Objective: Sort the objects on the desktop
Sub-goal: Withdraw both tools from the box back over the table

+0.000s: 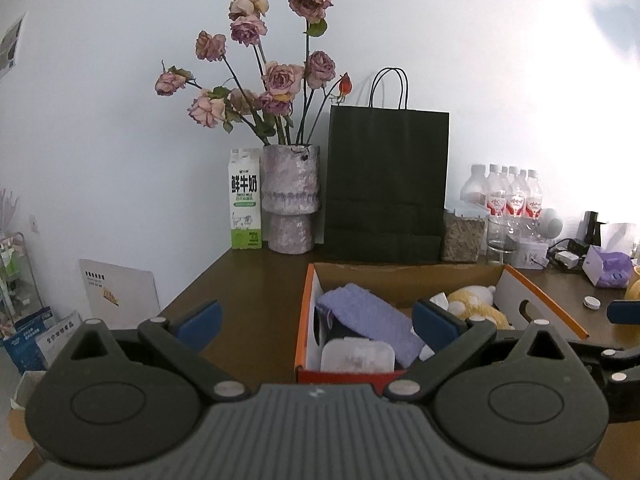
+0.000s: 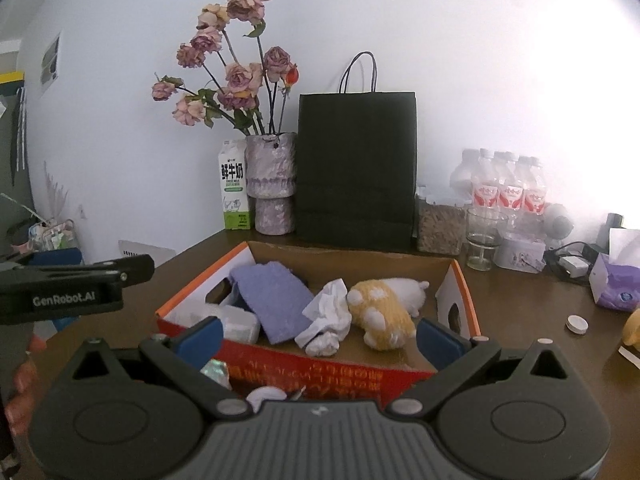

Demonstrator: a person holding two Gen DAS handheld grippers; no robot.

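An orange-edged cardboard box [image 2: 464, 292] stands on the brown desk [image 2: 520, 304]. It holds a purple cloth [image 2: 276, 296], a crumpled white tissue [image 2: 328, 316], a yellow and white plush toy [image 2: 384, 312] and a white plastic case [image 2: 240, 324]. My right gripper [image 2: 320, 340] is open and empty, just in front of the box's near wall. My left gripper [image 1: 316, 326] is open and empty, at the box's near left corner [image 1: 308, 368]. The left gripper also shows in the right wrist view [image 2: 76, 284].
A milk carton [image 1: 245, 200], a vase of dried roses [image 1: 290, 200] and a black paper bag [image 1: 386, 188] stand along the wall. Water bottles [image 2: 508, 192], a glass [image 2: 484, 236], a jar [image 2: 440, 220], a purple tissue box [image 2: 616, 284] and a small white cap [image 2: 577, 325] lie to the right.
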